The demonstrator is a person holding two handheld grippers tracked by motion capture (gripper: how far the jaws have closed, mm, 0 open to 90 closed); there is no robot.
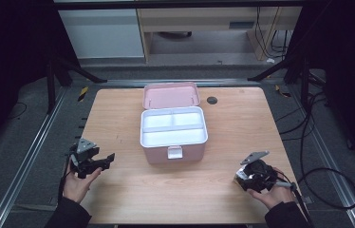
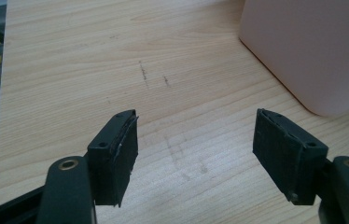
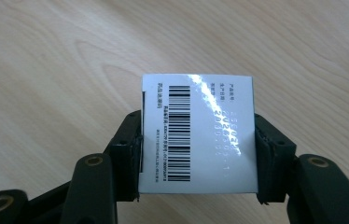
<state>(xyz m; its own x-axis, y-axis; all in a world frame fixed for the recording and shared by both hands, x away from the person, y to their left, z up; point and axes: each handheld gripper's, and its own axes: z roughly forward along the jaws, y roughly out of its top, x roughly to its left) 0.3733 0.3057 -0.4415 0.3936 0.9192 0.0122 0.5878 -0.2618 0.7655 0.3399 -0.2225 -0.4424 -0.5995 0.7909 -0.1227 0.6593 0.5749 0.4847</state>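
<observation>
While the left tool (image 2: 196, 154) gapes empty beside a pink case (image 1: 173, 128), the right tool (image 3: 198, 154) clamps a barcoded white box (image 3: 198, 133).

Dim surroundings, lit tabletop, glare on box (image 3: 198, 135)

The bench (image 1: 242, 142) is pale wood with a matt, grained surface (a few faint scuff marks show). The pink box (image 1: 173, 126) looks like smooth plastic with a white inner tray (image 1: 173, 137). The small carton (image 3: 198, 135) is glossy card, catching glare. Both tools have matt black jaws with worn pads (image 2: 126, 144).
</observation>
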